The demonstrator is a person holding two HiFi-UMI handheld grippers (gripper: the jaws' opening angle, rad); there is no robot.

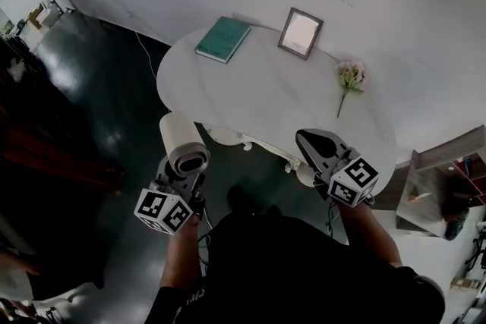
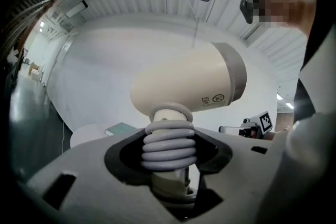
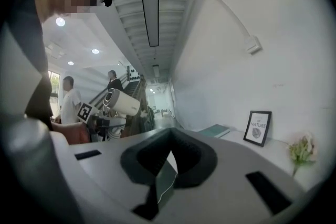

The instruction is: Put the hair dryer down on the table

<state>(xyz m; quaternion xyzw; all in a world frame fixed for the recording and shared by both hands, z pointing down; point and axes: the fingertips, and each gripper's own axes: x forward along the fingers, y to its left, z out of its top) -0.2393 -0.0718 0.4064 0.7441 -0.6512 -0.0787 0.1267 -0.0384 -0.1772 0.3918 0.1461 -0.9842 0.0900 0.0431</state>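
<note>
1. Your left gripper (image 1: 181, 177) was clamped on the hair dryer (image 1: 183, 142). In the left gripper view, the jaws of the left gripper (image 2: 168, 168) were closed around the handle, where a grey coiled cord (image 2: 167, 147) was wound.
2. The cream barrel of the hair dryer (image 2: 189, 86) stood above the jaws, with its grey-ringed end turned to the right in that view.
3. In the head view, you held the hair dryer in the air, over the dark floor (image 1: 91, 110) just off the near left edge of the white table (image 1: 266, 106). It was not touching the table.
4. Your right gripper (image 1: 313, 146) had its jaws together with nothing between them, as seen in the right gripper view (image 3: 167, 168). It hovered over the near edge of the table.
5. On the table lay a teal book (image 1: 222, 39), an upright picture frame (image 1: 300, 33) and a flower sprig (image 1: 349, 80), all well apart from both grippers.
6. The right gripper view showed the hair dryer (image 3: 122, 102) at left and the picture frame (image 3: 258, 127) at right.
</note>
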